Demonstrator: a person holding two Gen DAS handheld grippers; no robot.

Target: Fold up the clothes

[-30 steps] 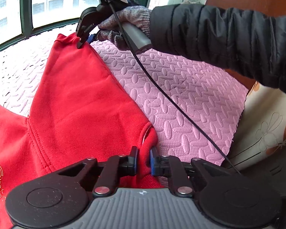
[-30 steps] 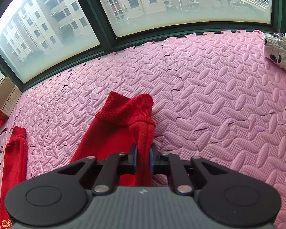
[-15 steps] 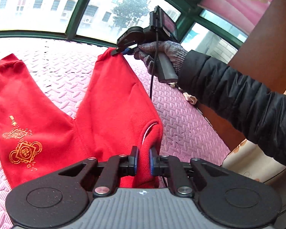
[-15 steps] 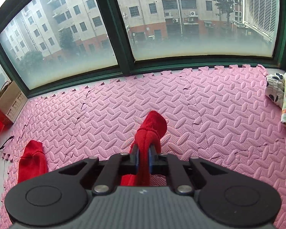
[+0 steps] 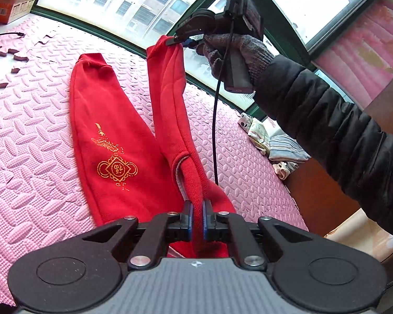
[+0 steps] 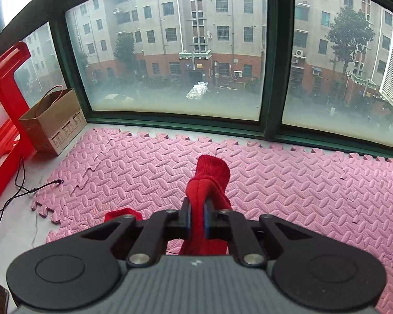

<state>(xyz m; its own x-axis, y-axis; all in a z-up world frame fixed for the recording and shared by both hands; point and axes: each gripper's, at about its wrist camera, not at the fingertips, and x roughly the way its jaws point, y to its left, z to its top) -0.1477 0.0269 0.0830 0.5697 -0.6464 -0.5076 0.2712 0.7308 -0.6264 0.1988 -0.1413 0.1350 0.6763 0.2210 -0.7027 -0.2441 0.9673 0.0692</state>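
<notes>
Red trousers with a gold emblem lie partly on the pink foam mat. My left gripper has the waistband edge between its jaws, which are closing tight on the cloth. A gloved hand holds my right gripper up in the air, shut on the cuff of the right-hand leg, which hangs stretched between the two grippers. The other leg lies flat on the mat. In the right wrist view, the red cuff sticks out past my right gripper, above the mat.
A pile of folded clothes lies at the mat's right edge beside wooden furniture. A cardboard box, a red plastic stool and a black cable stand left of the mat. Windows close the far side.
Both grippers have swung across the mat with the trousers. The right one has risen and lifted the leg's cuff off the mat. The emblem leg now shows flat.
</notes>
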